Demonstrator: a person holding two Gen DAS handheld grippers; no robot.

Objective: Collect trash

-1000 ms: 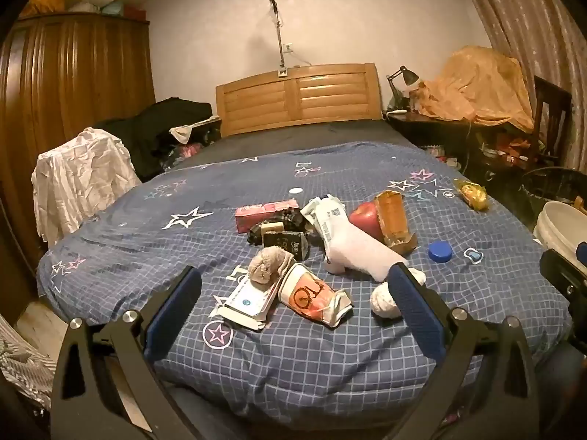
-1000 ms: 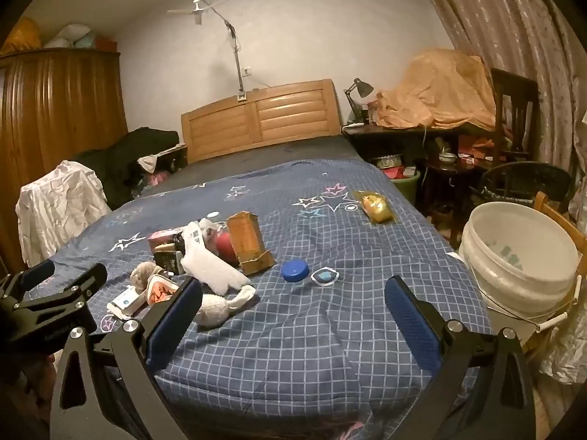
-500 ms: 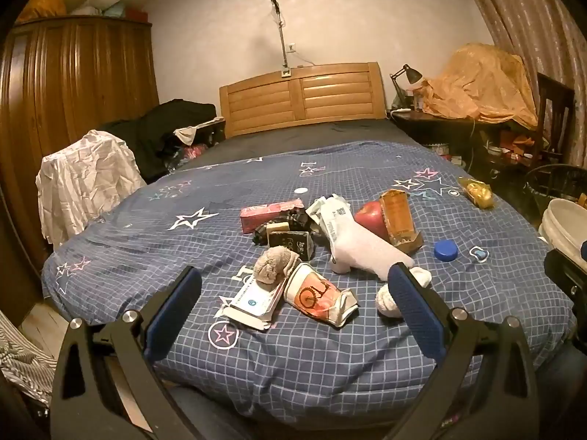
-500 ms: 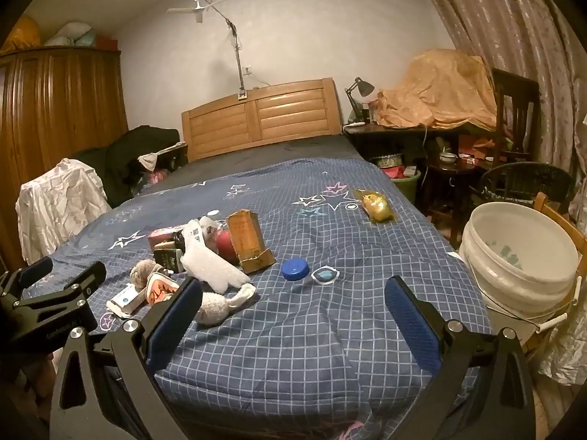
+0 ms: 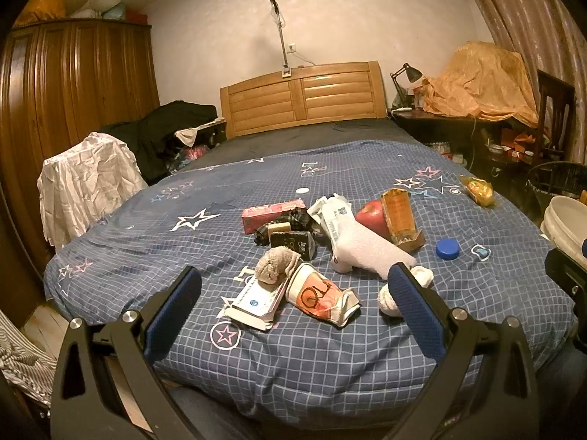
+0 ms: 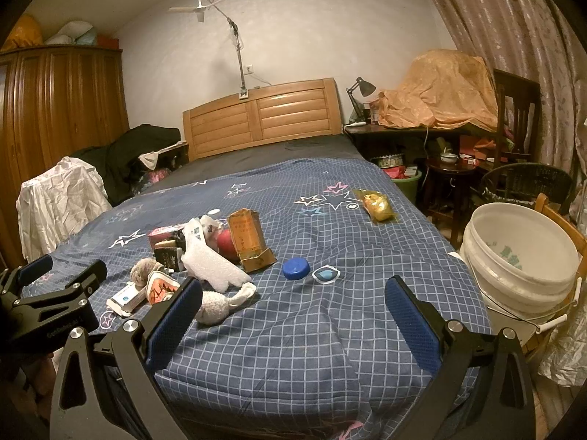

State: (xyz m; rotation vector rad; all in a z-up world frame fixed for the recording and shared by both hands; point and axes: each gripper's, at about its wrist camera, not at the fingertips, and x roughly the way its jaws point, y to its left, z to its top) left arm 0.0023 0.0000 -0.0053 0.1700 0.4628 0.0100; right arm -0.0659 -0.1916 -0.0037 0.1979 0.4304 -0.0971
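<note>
A pile of trash lies on the blue checked bedspread (image 5: 183,242): a crushed paper cup (image 5: 319,295), a white foam wrapper (image 5: 361,244), a brown carton (image 5: 400,216), a pink box (image 5: 273,211), a blue cap (image 5: 447,248) and a yellow packet (image 5: 477,190). A red apple (image 5: 372,214) sits among them. My left gripper (image 5: 293,286) hovers open just short of the cup. My right gripper (image 6: 293,306) is open above the bed's near edge, right of the pile, with the blue cap (image 6: 295,268) ahead of it. A white bucket (image 6: 521,260) stands beside the bed at right.
Socks (image 5: 275,266) and a white sock ball (image 5: 390,299) lie in the pile. A wardrobe (image 5: 73,91) and a cloth-draped chair (image 5: 84,179) stand left. At right are a cluttered desk (image 6: 422,132), a dark chair (image 6: 528,183) and curtains (image 6: 513,18).
Both views shift only slightly; the left gripper's view has drifted a little leftward so the pile sits further right. Nothing on the bed has moved and both grippers stay open.
</note>
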